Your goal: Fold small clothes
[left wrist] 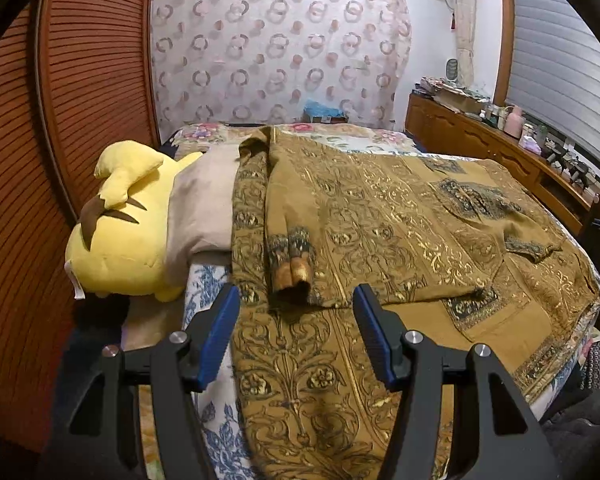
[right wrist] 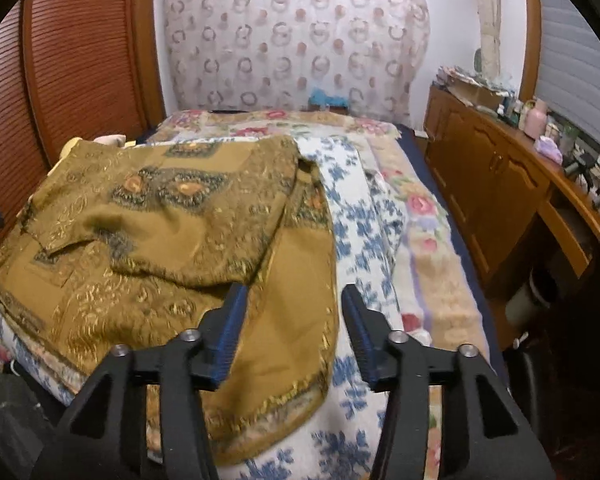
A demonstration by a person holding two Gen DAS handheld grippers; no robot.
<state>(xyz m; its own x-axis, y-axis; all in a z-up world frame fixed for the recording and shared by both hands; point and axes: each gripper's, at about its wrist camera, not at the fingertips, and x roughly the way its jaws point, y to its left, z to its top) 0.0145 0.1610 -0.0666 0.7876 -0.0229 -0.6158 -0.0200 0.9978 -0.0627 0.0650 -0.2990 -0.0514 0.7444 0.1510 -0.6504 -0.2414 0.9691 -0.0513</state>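
A mustard-gold patterned garment [left wrist: 380,232] lies spread on the bed, its left sleeve [left wrist: 290,264] folded inward over the body. My left gripper [left wrist: 296,300] is open and empty, hovering just above the garment's near left part, close to the sleeve cuff. In the right wrist view the same garment [right wrist: 172,232] lies at the left with its right side folded over. My right gripper [right wrist: 294,300] is open and empty above the garment's near right edge.
A yellow plush toy [left wrist: 120,224] and a beige pillow [left wrist: 204,208] lie left of the garment. Blue-and-white floral bedding [right wrist: 360,216] covers the bed. A wooden cabinet [right wrist: 492,184] with clutter stands on the right. A slatted wooden headboard [left wrist: 80,100] is on the left.
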